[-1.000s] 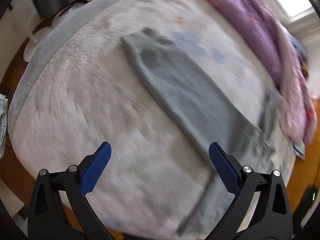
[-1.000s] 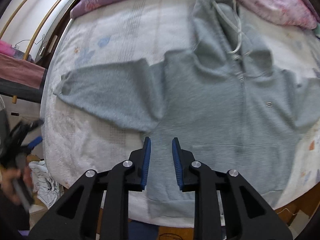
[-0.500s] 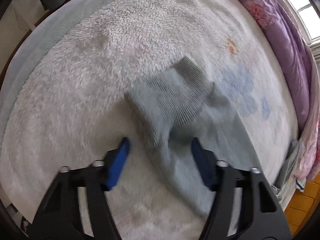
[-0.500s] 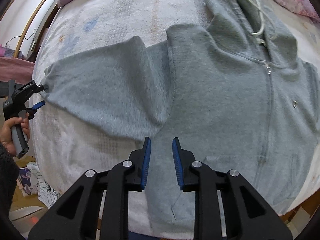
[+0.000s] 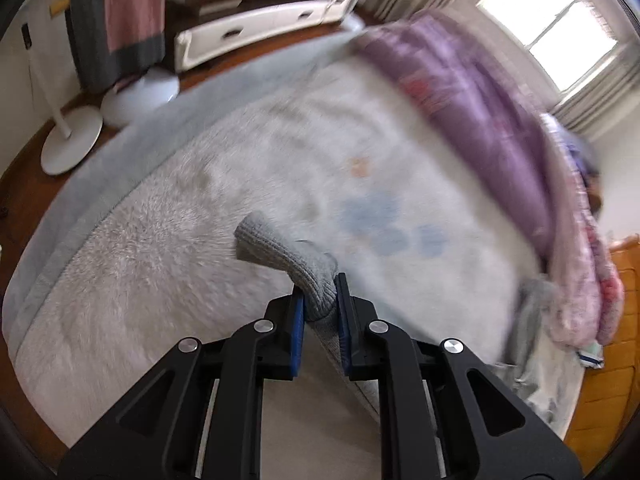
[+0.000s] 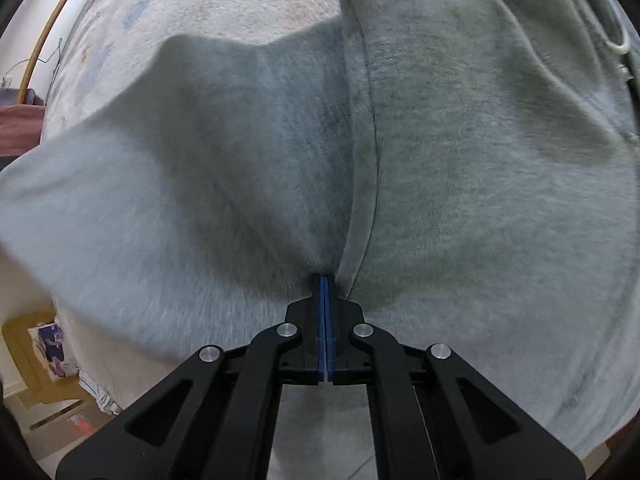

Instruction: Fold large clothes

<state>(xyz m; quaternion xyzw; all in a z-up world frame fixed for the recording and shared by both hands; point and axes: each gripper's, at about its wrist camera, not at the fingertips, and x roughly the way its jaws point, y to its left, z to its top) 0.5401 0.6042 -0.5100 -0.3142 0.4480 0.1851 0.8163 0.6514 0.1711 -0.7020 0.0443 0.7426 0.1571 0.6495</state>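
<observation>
A grey zip hoodie (image 6: pixel 460 152) lies spread on a white fluffy bed cover (image 5: pixel 160 248). My left gripper (image 5: pixel 320 300) is shut on the ribbed sleeve cuff (image 5: pixel 288 256), which sticks out past the blue pads and is lifted off the cover. My right gripper (image 6: pixel 324 284) has its pads pressed together at the armpit seam, where the sleeve (image 6: pixel 180 168) meets the body; whether cloth is pinched between them I cannot tell. The hood cord (image 6: pixel 616 36) shows at the far right.
A purple and pink quilt (image 5: pixel 500 120) is heaped along the bed's far side. A white fan base (image 5: pixel 72 136) and a white drawer unit (image 5: pixel 260 28) stand on the wooden floor beyond the bed. Clutter (image 6: pixel 60 352) lies on the floor at lower left.
My left gripper has closed on the sleeve cuff and lifted it. My right gripper has moved down to the armpit seam and closed its small gap fully.
</observation>
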